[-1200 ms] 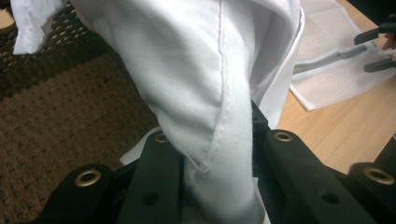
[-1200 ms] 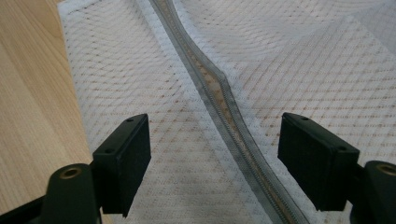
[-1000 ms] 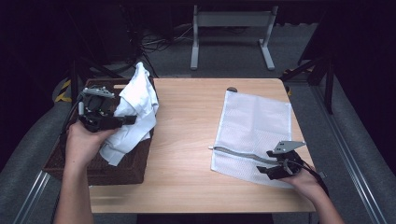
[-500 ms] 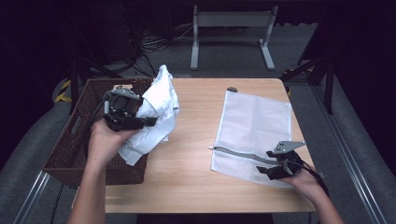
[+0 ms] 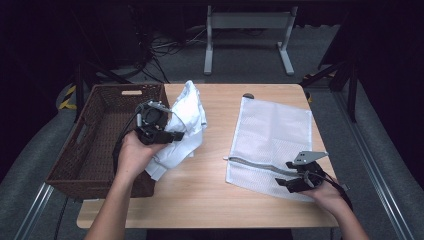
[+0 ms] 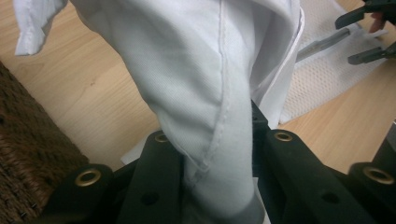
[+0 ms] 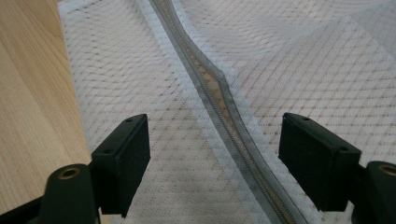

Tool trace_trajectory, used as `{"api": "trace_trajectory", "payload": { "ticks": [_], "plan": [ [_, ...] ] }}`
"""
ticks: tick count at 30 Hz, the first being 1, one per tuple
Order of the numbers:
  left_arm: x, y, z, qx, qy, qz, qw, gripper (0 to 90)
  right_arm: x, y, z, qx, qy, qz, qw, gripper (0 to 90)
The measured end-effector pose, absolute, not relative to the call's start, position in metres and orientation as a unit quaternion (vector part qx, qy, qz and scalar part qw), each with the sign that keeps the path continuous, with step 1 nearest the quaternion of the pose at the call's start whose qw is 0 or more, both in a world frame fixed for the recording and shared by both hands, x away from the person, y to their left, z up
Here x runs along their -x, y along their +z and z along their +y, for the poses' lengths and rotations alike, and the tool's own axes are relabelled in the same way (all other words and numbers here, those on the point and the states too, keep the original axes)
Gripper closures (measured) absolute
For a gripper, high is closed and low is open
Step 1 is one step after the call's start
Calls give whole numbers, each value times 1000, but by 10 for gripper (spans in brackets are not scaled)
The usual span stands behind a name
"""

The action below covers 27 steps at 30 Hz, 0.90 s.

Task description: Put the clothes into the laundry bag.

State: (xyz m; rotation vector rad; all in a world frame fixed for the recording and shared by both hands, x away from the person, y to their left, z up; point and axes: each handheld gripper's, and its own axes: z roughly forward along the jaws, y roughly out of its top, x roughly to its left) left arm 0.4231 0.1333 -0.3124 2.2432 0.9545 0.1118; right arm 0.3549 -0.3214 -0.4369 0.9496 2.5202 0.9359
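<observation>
High view: white garment [image 5: 182, 127] hangs lengthwise, tilted toward the basket [image 5: 100, 135].

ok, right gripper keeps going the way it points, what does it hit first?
Probably the mesh laundry bag. The right gripper stands open, its fingers either side of the grey zipper, aimed down at the mesh. How close it is, I can't tell.
</observation>
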Motion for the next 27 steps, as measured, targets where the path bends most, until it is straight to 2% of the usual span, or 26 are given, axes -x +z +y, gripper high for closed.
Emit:
{"api": "trace_trajectory", "payload": {
  "ticks": [27],
  "plan": [
    [-443,-384,85,-883,41,396,247,755,-355,-437,-323,-330,325,874,144,254]
  ]
}}
